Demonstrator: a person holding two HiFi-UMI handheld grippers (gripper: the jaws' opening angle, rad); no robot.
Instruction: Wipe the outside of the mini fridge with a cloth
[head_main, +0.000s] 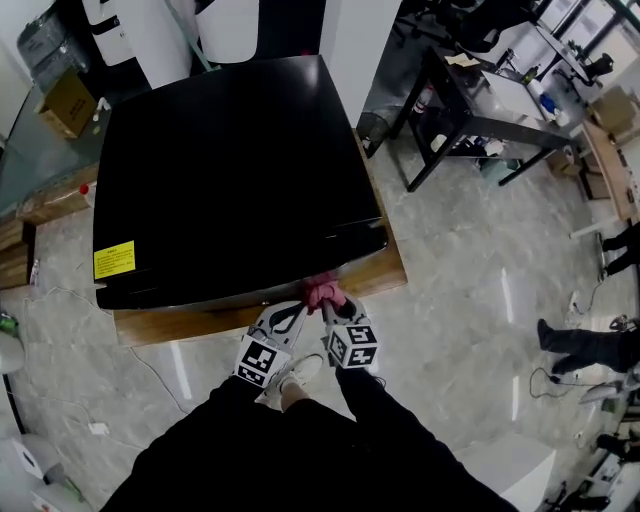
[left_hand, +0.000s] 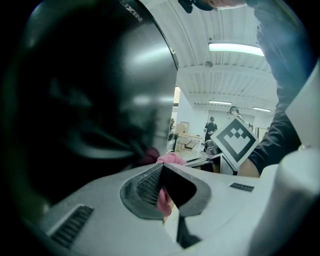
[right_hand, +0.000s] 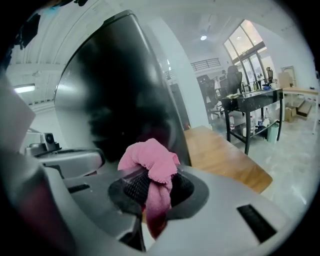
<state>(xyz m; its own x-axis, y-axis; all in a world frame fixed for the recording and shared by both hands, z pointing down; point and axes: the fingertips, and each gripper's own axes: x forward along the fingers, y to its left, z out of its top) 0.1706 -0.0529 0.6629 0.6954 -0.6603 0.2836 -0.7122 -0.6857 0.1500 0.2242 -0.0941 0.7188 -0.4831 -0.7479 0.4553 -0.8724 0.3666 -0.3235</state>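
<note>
From the head view, the glossy black box-shaped mini fridge (head_main: 230, 170) is seen from above, set on a low light-wood platform (head_main: 385, 270) on the pale marbled floor (head_main: 460, 270), with a yellow rectangular label (head_main: 114, 260) stuck at its near left corner. Right at the near edge of the mini fridge, a crumpled pink cloth (head_main: 322, 292) is caught between the tips of the left gripper (head_main: 293, 312) and the right gripper (head_main: 328, 312), which are brought in side by side, almost touching. A black metal-framed desk (head_main: 470, 110) is seen well apart, off to the right. Over to the left gripper view: the left gripper (left_hand: 162, 187) is clenched, a fold of the pink cloth (left_hand: 172, 158) pinched between its ribbed pads and bulging out past the tips, hard up against the dark shiny side of the mini fridge (left_hand: 90, 100); the checkered marker cube (left_hand: 235, 140) of the other gripper is seen just beside it. And the right gripper view: the right gripper (right_hand: 152, 187) is clamped on the pink cloth (right_hand: 150, 160) too, the bunched fabric held against the face of the mini fridge (right_hand: 120, 85), with the wooden platform (right_hand: 225, 155) jutting out to the right and the desk (right_hand: 247, 102) seen beyond it.
</note>
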